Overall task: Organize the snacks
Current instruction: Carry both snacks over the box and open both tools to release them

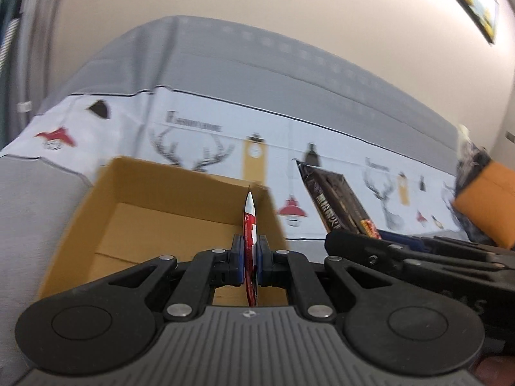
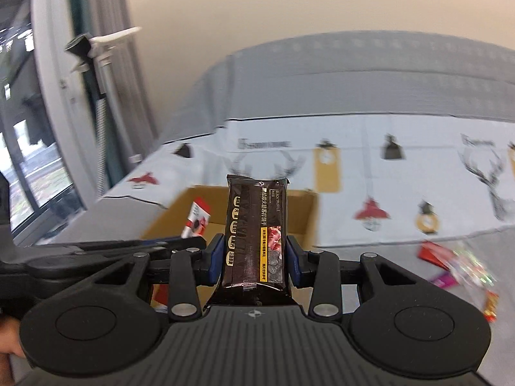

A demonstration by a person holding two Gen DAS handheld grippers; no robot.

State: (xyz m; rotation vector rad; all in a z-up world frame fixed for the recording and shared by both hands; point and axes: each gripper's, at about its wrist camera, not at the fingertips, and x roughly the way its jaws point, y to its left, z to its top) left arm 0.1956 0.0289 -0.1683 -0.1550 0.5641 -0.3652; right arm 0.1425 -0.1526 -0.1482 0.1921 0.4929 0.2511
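Observation:
My left gripper is shut on a thin red and white snack packet, seen edge-on, held over the open cardboard box. My right gripper is shut on a dark brown snack pack with a yellow stripe, held upright just in front of the same box. In the left wrist view the brown pack and the right gripper's black body show at the right. In the right wrist view the red and white packet shows at the left over the box.
The box stands on a white cloth printed with antlers and lamps, over a grey sofa. Several loose colourful snack packets lie at the right. An orange-brown bag is at the far right. A window is left.

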